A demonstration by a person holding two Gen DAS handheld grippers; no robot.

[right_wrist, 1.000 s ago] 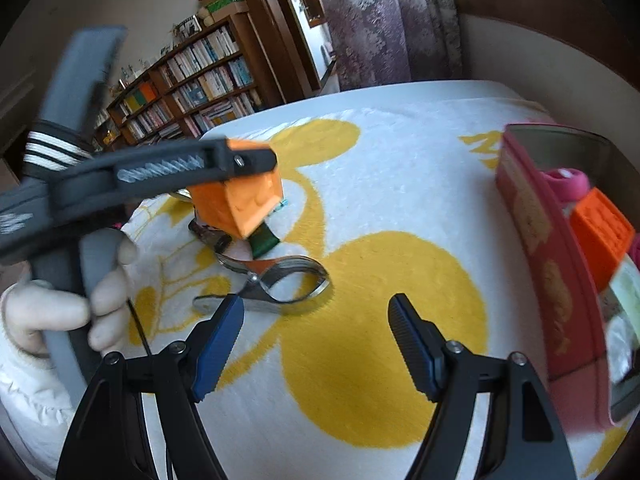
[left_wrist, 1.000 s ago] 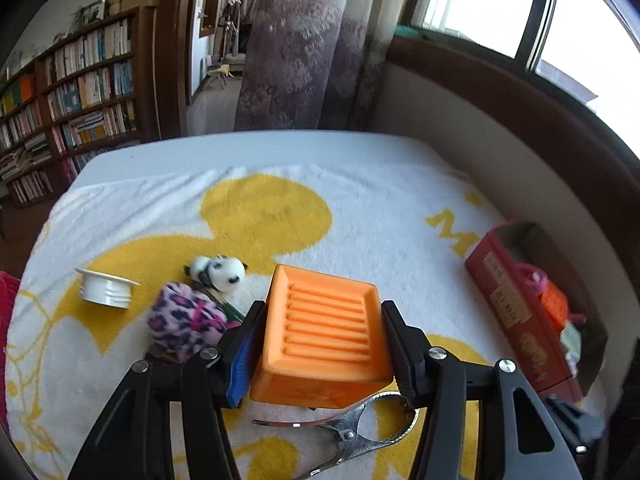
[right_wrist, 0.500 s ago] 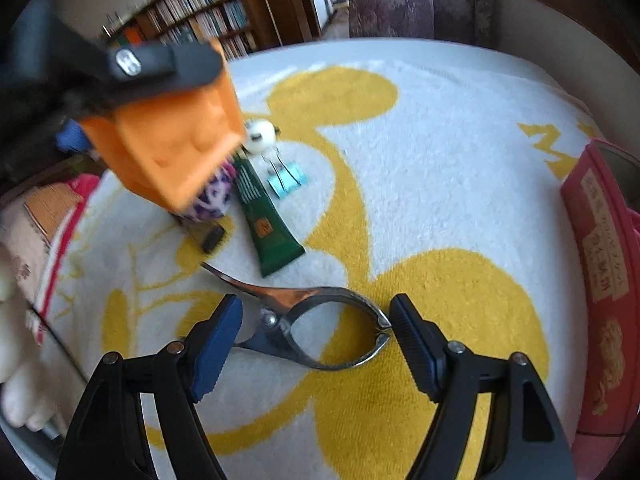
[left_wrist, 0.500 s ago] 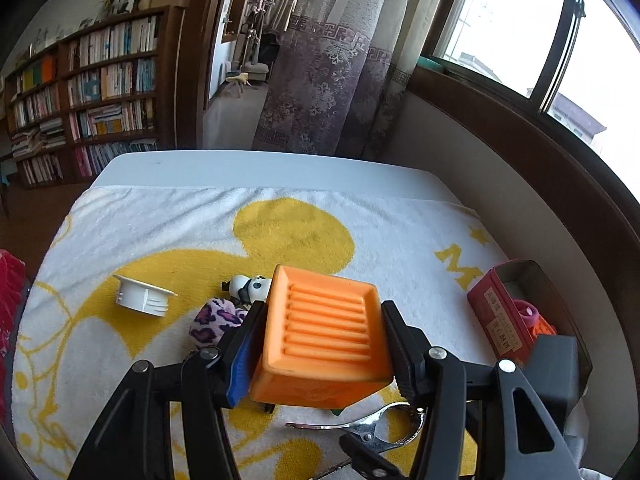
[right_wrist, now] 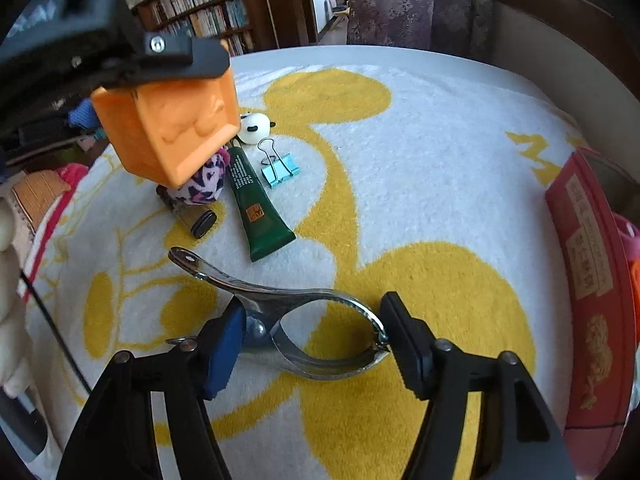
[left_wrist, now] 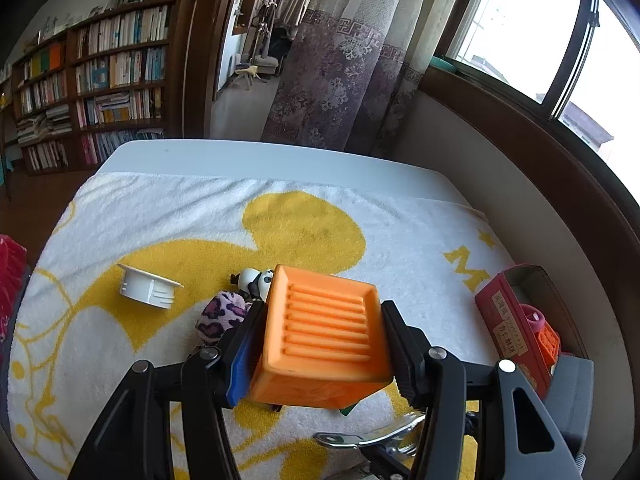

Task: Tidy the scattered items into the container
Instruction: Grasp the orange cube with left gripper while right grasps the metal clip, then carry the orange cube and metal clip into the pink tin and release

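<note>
While the left gripper (left_wrist: 320, 344) holds the orange block (left_wrist: 324, 336) clamped between its pads above the towel, that block, the largest loose item, is judged a hollow moulded plastic piece: light, rigid, with a ribbed top face and smooth flat sides that suit the present side-on hold. It is carried clear of the yellow-and-white towel (right_wrist: 420, 152), well apart from the red container (right_wrist: 588, 280) at the towel's right edge, which already holds an orange piece and a pink one. Next in size, the metal spring clamp (right_wrist: 304, 320) lies flat on the towel between the right gripper's (right_wrist: 316, 344) jaws, which are closing about its ring-shaped mouth; the pads do not yet appear to press it. It is judged stiff, fairly weighty, polished and slippery; a hold near the pivot or across the ring seems safest. Smaller still, the dark green tube (right_wrist: 256, 204) looks soft and squeezable, and the blue binder clip (right_wrist: 280, 166) is hard and light
</note>
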